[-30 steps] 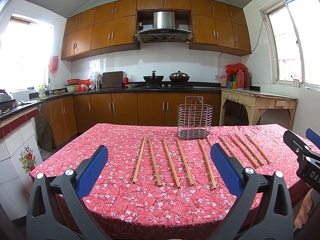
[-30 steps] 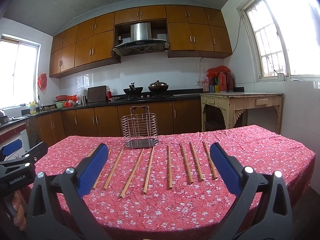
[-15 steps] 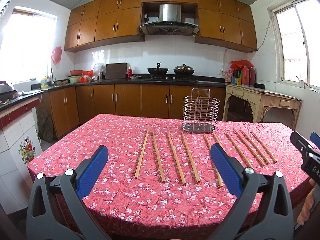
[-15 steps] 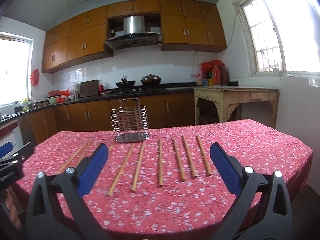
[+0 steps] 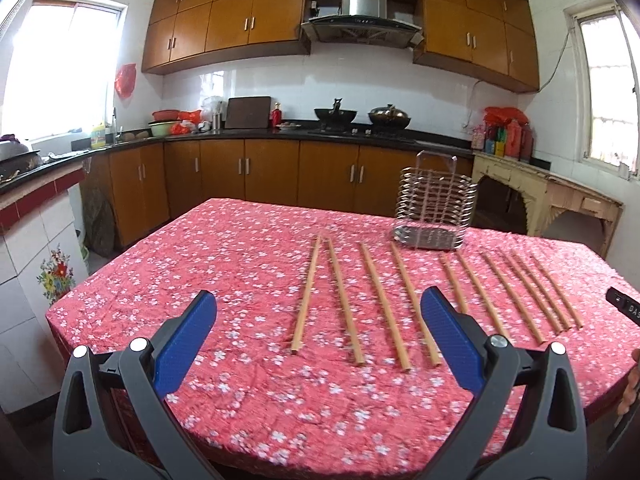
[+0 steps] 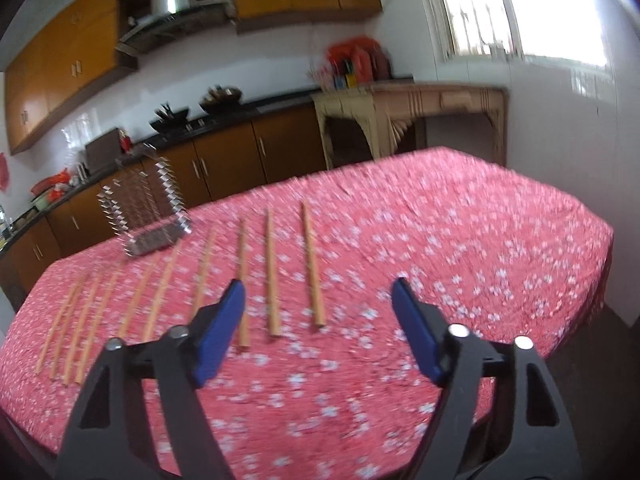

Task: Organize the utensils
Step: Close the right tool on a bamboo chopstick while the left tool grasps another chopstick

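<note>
Several wooden chopsticks [image 5: 383, 305] lie side by side in a row on the red flowered tablecloth [image 5: 240, 264]. Behind them stands an empty wire utensil holder [image 5: 434, 208]. My left gripper [image 5: 317, 301] hovers open before the left end of the row, holding nothing. In the tilted, blurred right wrist view the same chopsticks [image 6: 271, 272] and holder [image 6: 148, 204] appear. My right gripper [image 6: 317, 284] hangs over the near ends of the rightmost chopsticks. Its jaws are closing, apart from the sticks, with nothing pressed between the pads.
Part of the right gripper's black body [image 5: 626, 310] and a hand's fingers [image 5: 630, 388] show at the right edge of the left wrist view. Brown kitchen cabinets [image 5: 272, 172] and a cream side table [image 5: 548, 200] stand beyond the table.
Both grippers have come lower and nearer the chopsticks. The right one swung towards the right end of the row, rolled, and its jaws narrowed. The left jaws keep the same width.
</note>
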Demonstrator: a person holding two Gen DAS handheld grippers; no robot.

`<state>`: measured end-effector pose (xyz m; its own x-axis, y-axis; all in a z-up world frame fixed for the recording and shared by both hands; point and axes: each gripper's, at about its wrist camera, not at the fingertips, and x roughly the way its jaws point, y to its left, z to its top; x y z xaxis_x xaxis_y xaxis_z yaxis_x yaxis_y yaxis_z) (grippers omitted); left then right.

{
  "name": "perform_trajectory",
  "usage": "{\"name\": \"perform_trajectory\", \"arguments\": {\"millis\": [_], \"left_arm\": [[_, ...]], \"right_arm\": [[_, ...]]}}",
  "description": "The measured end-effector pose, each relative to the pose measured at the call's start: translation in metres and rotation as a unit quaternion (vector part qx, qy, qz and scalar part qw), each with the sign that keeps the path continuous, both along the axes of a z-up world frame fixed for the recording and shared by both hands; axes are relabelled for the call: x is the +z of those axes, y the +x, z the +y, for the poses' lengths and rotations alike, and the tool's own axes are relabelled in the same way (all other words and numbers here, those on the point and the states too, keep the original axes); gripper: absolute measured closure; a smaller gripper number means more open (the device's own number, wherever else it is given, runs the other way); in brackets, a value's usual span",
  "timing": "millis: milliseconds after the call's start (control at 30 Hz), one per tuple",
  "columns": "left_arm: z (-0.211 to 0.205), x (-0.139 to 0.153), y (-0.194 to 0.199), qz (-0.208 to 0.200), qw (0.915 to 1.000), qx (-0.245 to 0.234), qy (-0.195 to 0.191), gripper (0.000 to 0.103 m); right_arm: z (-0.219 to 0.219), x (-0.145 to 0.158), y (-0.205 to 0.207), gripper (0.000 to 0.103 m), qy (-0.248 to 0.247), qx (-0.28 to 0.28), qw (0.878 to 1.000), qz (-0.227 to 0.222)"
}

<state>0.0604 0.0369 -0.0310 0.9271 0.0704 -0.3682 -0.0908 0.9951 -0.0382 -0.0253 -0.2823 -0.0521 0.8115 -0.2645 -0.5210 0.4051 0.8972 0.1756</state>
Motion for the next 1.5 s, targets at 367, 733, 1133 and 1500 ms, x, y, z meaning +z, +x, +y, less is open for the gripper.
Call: {"name": "perform_trajectory", "arguments": {"millis": [367,733,1133,1500], "left_arm": [[0.008,-0.021,0.023,0.052,0.9985,0.007,0.011,0.003],[0.02,-0.036,0.037,0.078,0.9968,0.007,0.016,0.011],[0.027,-0.056,0.054,0.119,0.9927,-0.016,0.009,0.039],[0.026,-0.071,0.07,0.152,0.9878,-0.03,0.008,0.068]], "right_arm": [[0.006,-0.037,0.04,0.068,-0.004,0.037,0.995,0.093],[0.005,-0.051,0.057,0.093,-0.002,0.035,0.993,0.115],[0.01,-0.052,0.055,0.095,-0.003,0.036,0.994,0.106],[0.011,-0.053,0.054,0.095,-0.002,0.035,0.994,0.105]]}}
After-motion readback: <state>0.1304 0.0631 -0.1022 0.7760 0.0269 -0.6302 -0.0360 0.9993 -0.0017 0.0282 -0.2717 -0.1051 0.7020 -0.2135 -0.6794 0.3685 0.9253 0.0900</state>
